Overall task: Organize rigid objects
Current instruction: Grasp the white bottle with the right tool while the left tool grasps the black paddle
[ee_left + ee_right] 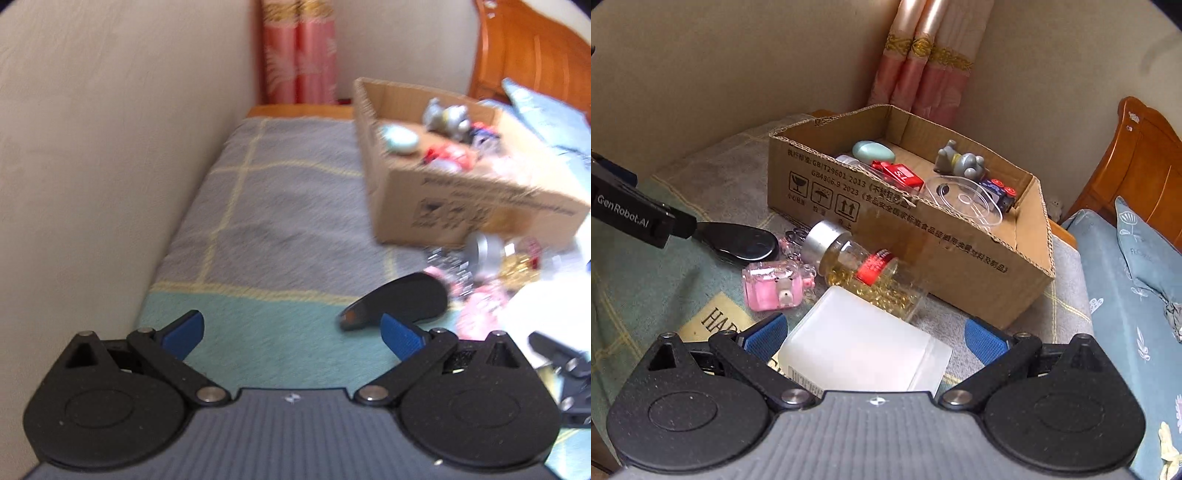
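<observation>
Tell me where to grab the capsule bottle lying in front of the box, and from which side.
Grip the clear body of the capsule bottle just below its silver cap, coming from above with the jaws across its width. It lies on its side along the cardboard box, cap toward the pink keychain, so both long sides look partly hemmed in. The right gripper, open, is nearest.

Grey-and-teal checked blanket point(731, 173) spread over the bed. Ahead of the right tongs, lying directly on it: frosted white plastic container point(860, 347), clear silver-capped bottle of yellow beads point(860, 264), open brown cardboard box point(960, 254). Ahead-left: pink translucent keychain case point(774, 286), black oval gadget point(738, 242).
</observation>
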### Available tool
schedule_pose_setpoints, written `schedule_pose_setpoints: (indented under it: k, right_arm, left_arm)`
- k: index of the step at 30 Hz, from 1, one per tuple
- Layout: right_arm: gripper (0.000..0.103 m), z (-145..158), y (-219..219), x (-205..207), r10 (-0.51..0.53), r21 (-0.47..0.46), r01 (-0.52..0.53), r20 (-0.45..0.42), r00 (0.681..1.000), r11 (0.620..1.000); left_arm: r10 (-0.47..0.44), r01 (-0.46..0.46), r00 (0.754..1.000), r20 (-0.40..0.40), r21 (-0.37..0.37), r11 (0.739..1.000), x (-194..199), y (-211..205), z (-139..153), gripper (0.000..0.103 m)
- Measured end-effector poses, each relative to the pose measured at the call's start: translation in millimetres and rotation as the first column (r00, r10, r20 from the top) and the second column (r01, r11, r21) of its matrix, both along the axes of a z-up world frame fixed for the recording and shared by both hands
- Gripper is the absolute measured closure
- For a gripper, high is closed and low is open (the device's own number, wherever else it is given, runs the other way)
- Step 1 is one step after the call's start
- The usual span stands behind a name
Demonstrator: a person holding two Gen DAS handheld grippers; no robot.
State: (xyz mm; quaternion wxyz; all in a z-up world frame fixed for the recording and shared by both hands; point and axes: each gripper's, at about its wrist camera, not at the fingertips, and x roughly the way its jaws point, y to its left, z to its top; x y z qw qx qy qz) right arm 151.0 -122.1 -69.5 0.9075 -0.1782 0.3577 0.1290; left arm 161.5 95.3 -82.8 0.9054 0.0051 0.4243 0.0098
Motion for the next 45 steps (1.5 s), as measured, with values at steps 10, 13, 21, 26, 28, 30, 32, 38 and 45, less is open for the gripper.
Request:
schedule_pose_setpoints:
  k: [10, 13, 21, 26, 28, 30, 32, 38, 45]
  right_arm:
    - [0.000, -14, -44, -15, -0.104, 0.062, 0.110, -0.092, 0.990, 0.992]
    - [0.000, -22, -46, -16, -0.108, 0.066, 0.116, -0.112, 0.988, 0.991]
    - [0.000, -27, -51, -15, -0.100, 0.108, 0.114, -0.129, 0.987, 0.988]
    - [0.000, -31, -60, -15, -0.093, 0.166, 0.115, -0.135, 0.987, 0.979]
    - [0.000, -31, -60, -16, -0.091, 0.170, 0.113, -0.130, 0.987, 0.979]
    - [0.000, -31, -59, -15, -0.091, 0.170, 0.112, -0.130, 0.987, 0.979]
    - [0.000, -31, -59, -15, -0.088, 0.170, 0.109, -0.130, 0.988, 0.979]
    - [0.000, -32, -60, -15, -0.079, 0.175, 0.100, -0.121, 0.990, 0.979]
    - [0.000, -32, -59, -12, -0.066, 0.177, 0.086, -0.115, 0.991, 0.980]
  left_arm:
    - [-0.142, 0.142, 0.990, 0.003, -0.045, 0.989, 34, -48, -11, 0.001]
    - [-0.149, 0.148, 0.988, -0.026, -0.039, 0.988, 40, -51, -19, 0.001]
    - [-0.118, 0.119, 0.993, -0.015, 0.029, 0.992, 23, -41, -25, 0.001]
    - [-0.078, 0.078, 0.997, 0.009, -0.037, 0.996, 6, -18, -29, 0.001]
    - [-0.078, 0.079, 0.997, 0.027, -0.029, 0.996, 1, -15, -29, 0.001]
    - [-0.085, 0.086, 0.996, 0.041, -0.028, 0.996, -1, -15, -30, 0.001]
    - [-0.086, 0.087, 0.995, 0.042, -0.028, 0.996, 2, -15, -29, 0.001]
    - [-0.066, 0.067, 0.997, 0.042, -0.027, 0.997, 13, -23, -29, 0.001]
    - [-0.070, 0.071, 0.996, 0.049, -0.028, 0.997, 17, -28, -31, 0.001]
